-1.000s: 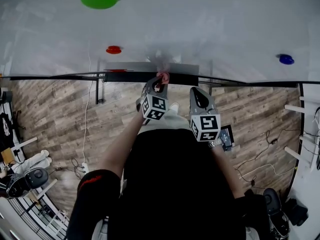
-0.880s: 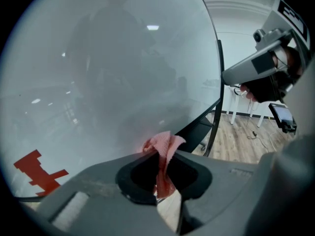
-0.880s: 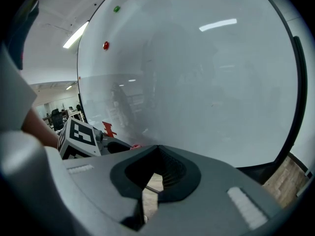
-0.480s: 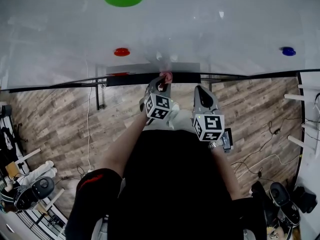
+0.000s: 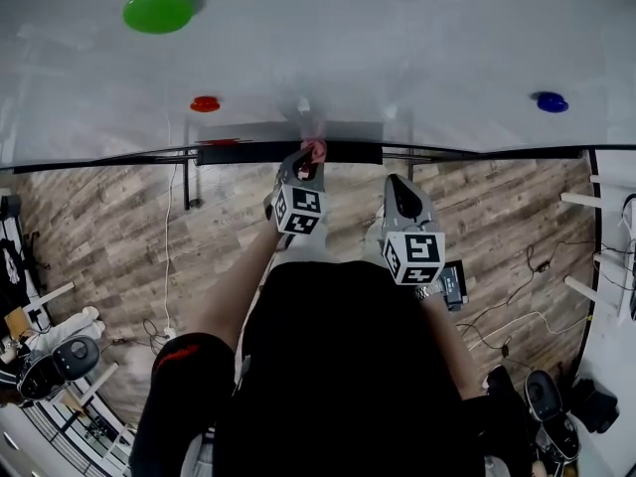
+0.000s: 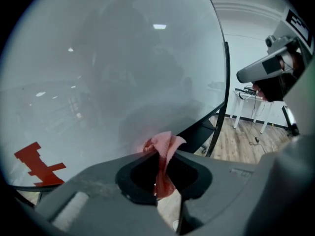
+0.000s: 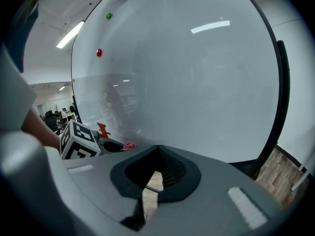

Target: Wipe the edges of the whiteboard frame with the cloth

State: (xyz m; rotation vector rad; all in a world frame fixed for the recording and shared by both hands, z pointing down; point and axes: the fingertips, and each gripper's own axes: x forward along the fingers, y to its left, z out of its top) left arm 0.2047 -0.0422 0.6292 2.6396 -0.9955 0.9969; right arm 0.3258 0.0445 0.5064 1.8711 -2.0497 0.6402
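Note:
The whiteboard (image 5: 348,48) fills the top of the head view, and its dark bottom frame edge (image 5: 119,157) runs across below it. My left gripper (image 5: 312,161) is shut on a pink cloth (image 5: 315,149) and holds it against that bottom edge, near a black tray (image 5: 238,152). In the left gripper view the cloth (image 6: 166,142) sticks up out of the left gripper (image 6: 163,158), in front of the board (image 6: 123,68). My right gripper (image 5: 397,183) hangs to the right, short of the frame. It is shut with nothing in it (image 7: 158,149).
Green (image 5: 159,10), red (image 5: 205,103) and blue (image 5: 548,101) magnets stick to the board. A red mark (image 6: 37,161) shows low on it. Below lies wooden floor (image 5: 119,227) with cables, and white table legs (image 5: 596,207) stand at the right. The person's dark torso (image 5: 338,366) fills the lower middle.
The head camera has swung, so the board and magnets shift in view. The left gripper stays shut on the cloth at the same spot of the bottom edge. The right gripper has hardly moved.

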